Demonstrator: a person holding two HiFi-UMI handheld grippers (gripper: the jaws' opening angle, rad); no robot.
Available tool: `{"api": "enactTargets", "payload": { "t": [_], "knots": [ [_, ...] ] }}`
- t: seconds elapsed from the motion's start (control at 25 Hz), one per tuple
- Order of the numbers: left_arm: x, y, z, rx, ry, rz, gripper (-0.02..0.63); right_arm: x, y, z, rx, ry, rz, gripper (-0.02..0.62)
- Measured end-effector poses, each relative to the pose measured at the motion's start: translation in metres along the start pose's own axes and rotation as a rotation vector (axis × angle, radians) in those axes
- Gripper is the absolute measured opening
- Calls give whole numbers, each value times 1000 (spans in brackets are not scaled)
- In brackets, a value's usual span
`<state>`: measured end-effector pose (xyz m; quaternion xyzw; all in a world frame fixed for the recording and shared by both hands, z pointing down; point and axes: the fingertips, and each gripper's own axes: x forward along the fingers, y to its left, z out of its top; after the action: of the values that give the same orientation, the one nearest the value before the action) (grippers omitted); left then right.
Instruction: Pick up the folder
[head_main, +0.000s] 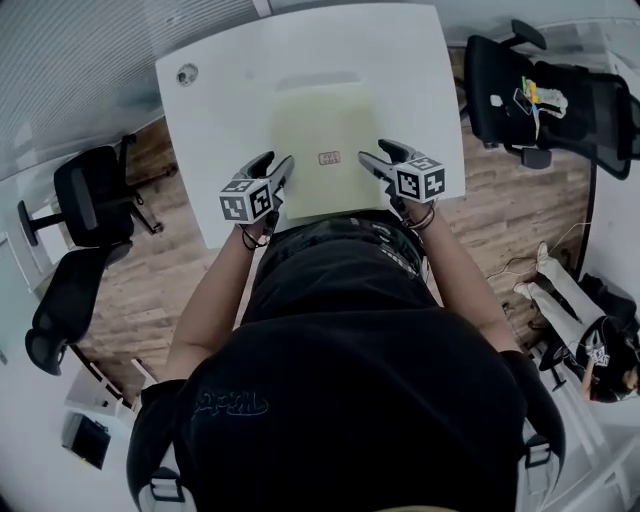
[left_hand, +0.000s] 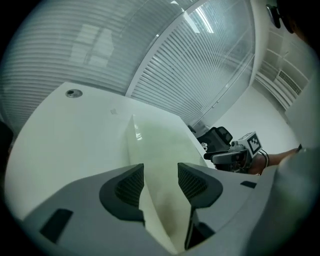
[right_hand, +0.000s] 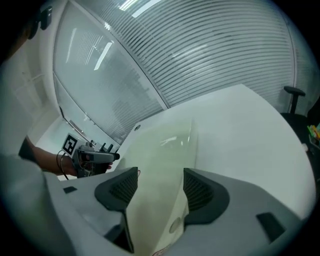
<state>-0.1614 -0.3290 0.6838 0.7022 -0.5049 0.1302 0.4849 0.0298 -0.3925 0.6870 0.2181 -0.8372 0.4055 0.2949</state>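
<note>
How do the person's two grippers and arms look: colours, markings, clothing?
Left gripper and right gripper are grey, each with two jaws, dark ribbed pads and a white cube of black square markers. Dark bands circle the wrists. The T-shirt is black, short-sleeved.

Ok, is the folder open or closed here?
Closed: the folder lies on the table as one pale rectangle, cover up, nothing spread open.

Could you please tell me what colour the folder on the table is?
The folder is a plain pale yellow-green; the head view shows it best.
</note>
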Motion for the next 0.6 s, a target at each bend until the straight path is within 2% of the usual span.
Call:
{"api": "enactTargets", "payload": {
  "t": [0.12,0.28,0.44,0.6],
  "knots": [
    [10,12,-11,-58,34,5,244,8,-9,-8,58,27,23,288],
    [20,24,-20,-98,75,2,269,15,-16,-13,112,54,63,296],
    [27,26,-25,-142,96,-39,288,24,-17,-24,141,97,111,304],
    [30,32,-30,-229,103,-112,311,33,-20,-30,154,125,143,314]
  ]
}}
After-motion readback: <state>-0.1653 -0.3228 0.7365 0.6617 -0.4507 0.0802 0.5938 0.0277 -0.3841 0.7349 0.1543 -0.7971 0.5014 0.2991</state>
